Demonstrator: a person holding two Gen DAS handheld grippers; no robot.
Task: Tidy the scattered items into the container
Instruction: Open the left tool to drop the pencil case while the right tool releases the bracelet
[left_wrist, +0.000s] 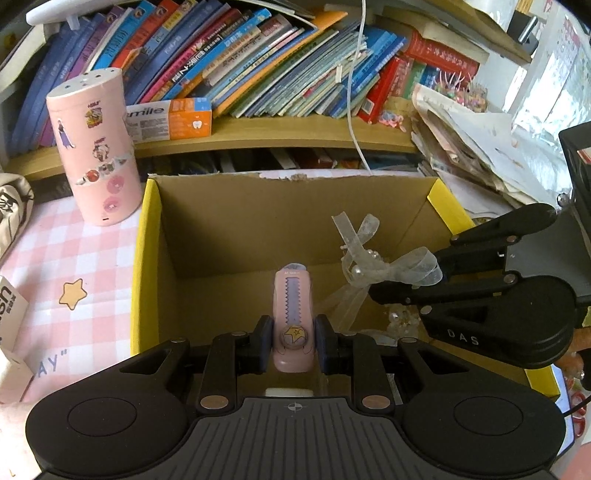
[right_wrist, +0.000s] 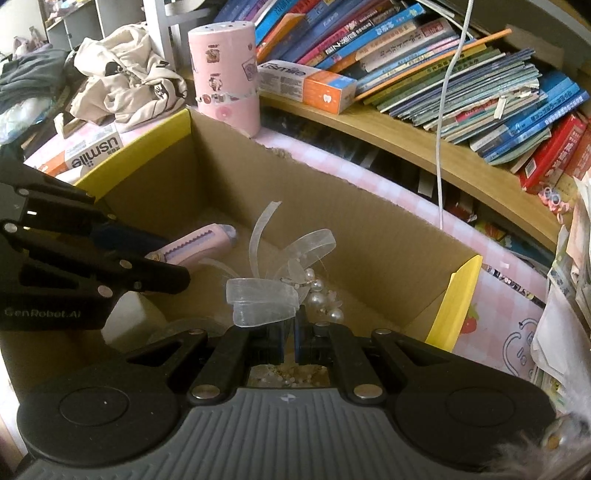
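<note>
Between the 2 blue-padded fingers (left_wrist: 264, 343) of the left gripper (left_wrist: 293, 345) sits a pink plastic utility knife with a lilac toothed slider and a star sticker (left_wrist: 293, 317), clamped at its rear end so that its capped tip points away from the fingers, into the open brown cardboard box with yellow outer faces (left_wrist: 146, 266). The knife hangs above the box floor, and below the fingers a small white block lies on the cardboard. To the right of these fingers the right gripper (left_wrist: 373, 291) reaches in from the side, its 2 fingers together on a sheer white ribbon bow strung with pearl beads (left_wrist: 364, 258), whose loops and tails spread up and beyond the fingertips. From the right wrist view the bow (right_wrist: 275, 291) stands straight ahead of the closed fingers (right_wrist: 275, 332), pearls hanging just to their right, and loose pale beads lie on the box floor beneath them. Left of the fingers, the left gripper (right_wrist: 162, 258) holds the knife (right_wrist: 201, 245) level over the box interior. Beyond the box's far wall, left of the left fingers, a tall pink cylindrical canister covered in stickers (left_wrist: 94, 147) stands upright on the pink checked tablecloth (left_wrist: 74, 258). Farther still, a white and orange toothpaste carton (left_wrist: 170, 118) lies on a wooden shelf (left_wrist: 295, 136) in front of a row of leaning books (left_wrist: 240, 66).
</note>
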